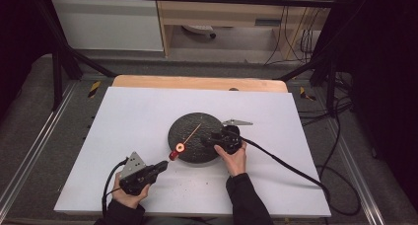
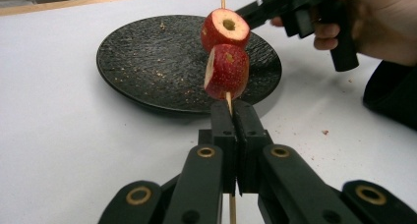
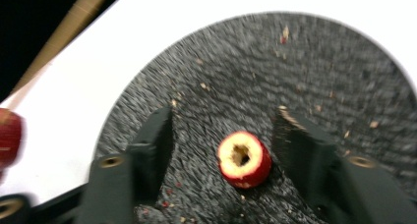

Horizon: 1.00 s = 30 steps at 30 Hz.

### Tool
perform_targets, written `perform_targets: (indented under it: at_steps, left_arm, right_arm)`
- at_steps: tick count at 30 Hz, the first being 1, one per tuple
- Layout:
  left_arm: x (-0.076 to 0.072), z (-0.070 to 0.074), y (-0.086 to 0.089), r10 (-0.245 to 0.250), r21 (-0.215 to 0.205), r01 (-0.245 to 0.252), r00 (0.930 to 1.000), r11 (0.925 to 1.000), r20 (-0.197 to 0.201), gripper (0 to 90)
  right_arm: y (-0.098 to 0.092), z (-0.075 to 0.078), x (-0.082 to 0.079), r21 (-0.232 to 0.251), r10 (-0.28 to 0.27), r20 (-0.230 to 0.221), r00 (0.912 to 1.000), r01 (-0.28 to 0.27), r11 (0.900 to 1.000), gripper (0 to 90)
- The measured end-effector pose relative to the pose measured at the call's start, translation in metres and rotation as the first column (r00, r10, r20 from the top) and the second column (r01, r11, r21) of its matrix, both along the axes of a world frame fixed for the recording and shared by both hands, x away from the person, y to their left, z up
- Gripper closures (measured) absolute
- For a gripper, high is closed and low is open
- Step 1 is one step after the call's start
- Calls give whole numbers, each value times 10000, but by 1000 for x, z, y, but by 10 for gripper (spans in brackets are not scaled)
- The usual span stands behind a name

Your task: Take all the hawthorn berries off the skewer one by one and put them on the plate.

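A thin wooden skewer [image 2: 228, 102] carries two red cored fruit slices, a nearer slice [image 2: 227, 72] and a farther slice [image 2: 225, 27]. My left gripper [image 2: 231, 110] is shut on the skewer just below them, at the plate's near edge [image 1: 164, 165]. The skewer [image 1: 193, 132] slants over a round black plate [image 1: 194, 124]. A third cored red slice [image 3: 244, 159] lies on the plate [image 3: 295, 67], between the spread jaws of my right gripper [image 3: 223, 130], which is open and not touching it. That gripper [image 1: 206, 140] hovers over the plate's right half.
The plate sits mid-way on a white sheet [image 1: 138, 111] over a wooden table [image 1: 197, 82]. Crumbs dot the plate and the sheet near the front. Cables trail from both grippers toward the table's front and right edges. Metal frame rails run along both sides.
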<state>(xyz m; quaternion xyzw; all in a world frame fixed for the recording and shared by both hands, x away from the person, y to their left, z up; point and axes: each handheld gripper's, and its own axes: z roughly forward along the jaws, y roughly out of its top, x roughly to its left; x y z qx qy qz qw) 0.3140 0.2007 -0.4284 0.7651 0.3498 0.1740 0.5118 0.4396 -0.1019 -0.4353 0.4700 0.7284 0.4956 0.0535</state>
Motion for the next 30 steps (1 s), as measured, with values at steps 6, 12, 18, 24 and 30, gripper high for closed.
perform_targets:
  at_steps: [6,12,18,24,30]
  left_arm:
    - [0,0,0,2,12,-2,10000,10000,1,884]
    - [0,0,-1,17,-13,-17,10000,10000,25,884]
    - [0,0,-1,-3,25,3,10000,10000,27,884]
    - [0,-1,-2,-46,38,46,10000,10000,-4,884]
    - [0,-1,-3,-62,53,62,10000,10000,-5,884]
  right_arm:
    - [-3,15,-13,262,415,460,9981,-427,9987,146]
    - [-3,20,-24,441,646,618,9960,-674,9968,53]
    - [0,19,-32,455,869,532,9948,-894,9950,36]
    - [4,17,-36,669,975,481,9941,-1006,9927,42]
    - [15,20,-38,790,1206,515,9914,-1244,9891,48]
